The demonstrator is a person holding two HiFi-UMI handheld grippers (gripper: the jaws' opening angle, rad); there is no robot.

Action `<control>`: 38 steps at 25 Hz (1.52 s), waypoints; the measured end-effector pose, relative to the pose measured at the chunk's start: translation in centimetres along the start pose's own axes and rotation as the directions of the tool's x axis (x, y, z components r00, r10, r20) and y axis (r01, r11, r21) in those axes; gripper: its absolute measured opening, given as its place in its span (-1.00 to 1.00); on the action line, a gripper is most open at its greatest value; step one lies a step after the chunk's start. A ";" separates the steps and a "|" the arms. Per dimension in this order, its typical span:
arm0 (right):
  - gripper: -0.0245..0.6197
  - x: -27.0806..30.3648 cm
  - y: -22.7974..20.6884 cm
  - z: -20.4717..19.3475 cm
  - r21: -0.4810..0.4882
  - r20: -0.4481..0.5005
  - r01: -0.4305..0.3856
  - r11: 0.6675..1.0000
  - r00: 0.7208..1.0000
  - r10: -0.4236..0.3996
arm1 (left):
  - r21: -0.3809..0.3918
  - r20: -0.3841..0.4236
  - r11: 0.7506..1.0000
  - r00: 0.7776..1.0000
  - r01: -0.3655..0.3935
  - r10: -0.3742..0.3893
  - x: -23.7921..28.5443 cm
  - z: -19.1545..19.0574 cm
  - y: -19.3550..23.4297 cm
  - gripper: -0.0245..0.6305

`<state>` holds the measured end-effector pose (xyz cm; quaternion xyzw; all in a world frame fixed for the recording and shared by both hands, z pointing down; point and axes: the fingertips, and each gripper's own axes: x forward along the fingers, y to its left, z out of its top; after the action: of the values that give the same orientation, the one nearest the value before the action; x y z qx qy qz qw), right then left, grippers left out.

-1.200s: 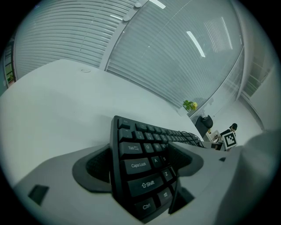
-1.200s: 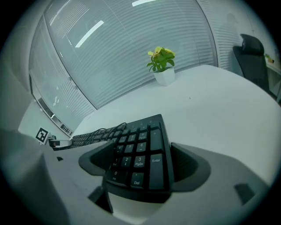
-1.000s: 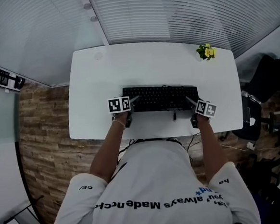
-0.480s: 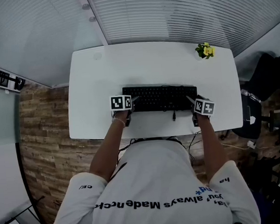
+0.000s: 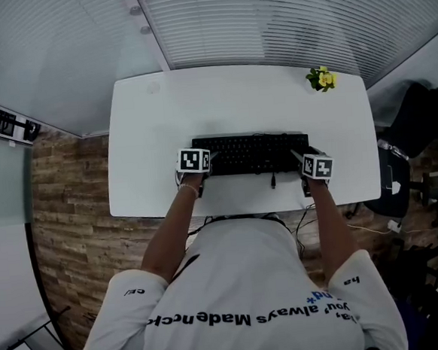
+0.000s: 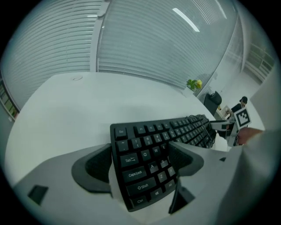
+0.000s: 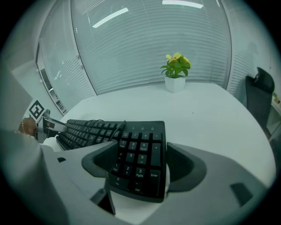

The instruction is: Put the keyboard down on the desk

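- The black full-size keyboard (image 5: 251,153) lay flat on the white rounded-corner desk (image 5: 236,101), near the desk's front edge and roughly central, long axis parallel to that edge.
- The left gripper (image 6: 140,163) straddled the keyboard's left end (Esc to Ctrl column).
  - Its jaws stood wide apart.
  - One pad sat just beside the short edge, with a strip of desk showing between them lower down.
  - The other pad stood over the letter keys.
  - No pad was seen pressing.
- The right gripper (image 7: 144,165) straddled the number-pad end.
  - Its jaws had just been closing a little but remained wide.
  - One pad stood over the keys left of the number pad.
  - The other pad stood just off the right short edge, with a thin white gap between them.
- Each gripper was tilted downward, carried by a hand at the desk's near edge.
- A thin black cable (image 5: 272,180) left the keyboard's near side toward the desk's front edge.
- A small yellow-flowered plant in a white pot (image 7: 175,72) stood at the far right corner, well apart from the keyboard.
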<state>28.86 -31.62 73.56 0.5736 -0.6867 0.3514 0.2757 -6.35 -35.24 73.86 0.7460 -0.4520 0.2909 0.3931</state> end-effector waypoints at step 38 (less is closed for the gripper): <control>-0.73 -15.3 10.5 11.4 -0.353 0.411 -0.025 0.935 0.894 0.179 | 0.337 0.595 0.935 0.743 0.115 -0.306 -16.8 12.1 -11.3 -0.70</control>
<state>21.69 -30.62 53.03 0.5442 -0.8104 0.1048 0.1900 -2.24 -34.84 50.64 0.8942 -0.4247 0.0337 0.1378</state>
